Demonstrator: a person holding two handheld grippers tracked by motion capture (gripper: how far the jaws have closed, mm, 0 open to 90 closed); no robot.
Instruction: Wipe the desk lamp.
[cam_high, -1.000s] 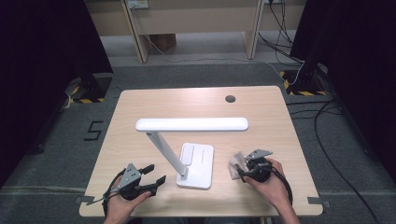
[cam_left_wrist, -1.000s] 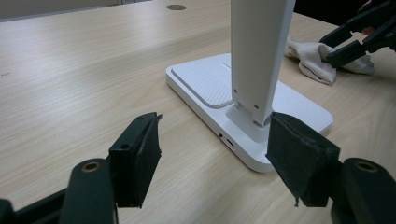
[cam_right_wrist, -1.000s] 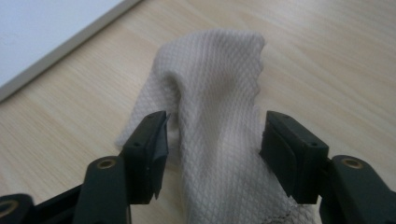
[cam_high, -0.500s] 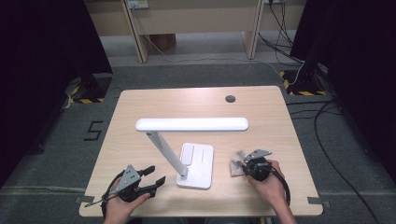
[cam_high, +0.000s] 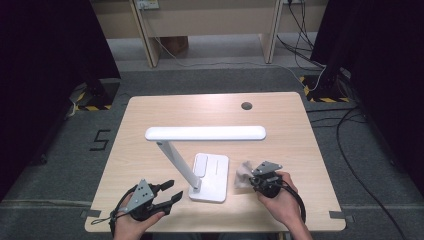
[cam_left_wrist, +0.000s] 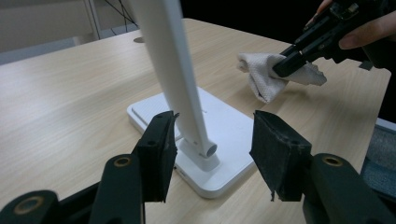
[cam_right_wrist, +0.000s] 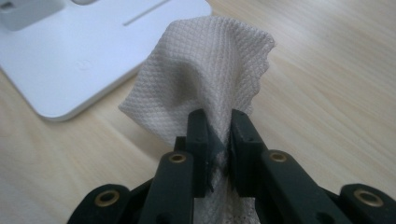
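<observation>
A white desk lamp stands mid-table, with a flat base (cam_high: 216, 172), a slanted arm (cam_left_wrist: 175, 70) and a long head (cam_high: 205, 133). Right of the base, a white cloth (cam_high: 242, 175) is pinched by my right gripper (cam_high: 251, 181). Its jaws have just been closing and are now shut on a fold of the cloth (cam_right_wrist: 205, 79), which hangs raised off the wood. My left gripper (cam_high: 174, 190) is open near the front edge, left of the base. Its jaws have just been closing with nothing between them. They point at the arm's hinge (cam_left_wrist: 205, 151).
The wooden table (cam_high: 150, 115) has a dark cable hole (cam_high: 246, 105) near its back edge. The lamp head spans the middle, above the tabletop. Cables trail from both grippers over the front edge.
My right gripper has closed on the cloth and lifted it a little toward the lamp base. The left gripper's jaws have narrowed and the hand has risen slightly.
</observation>
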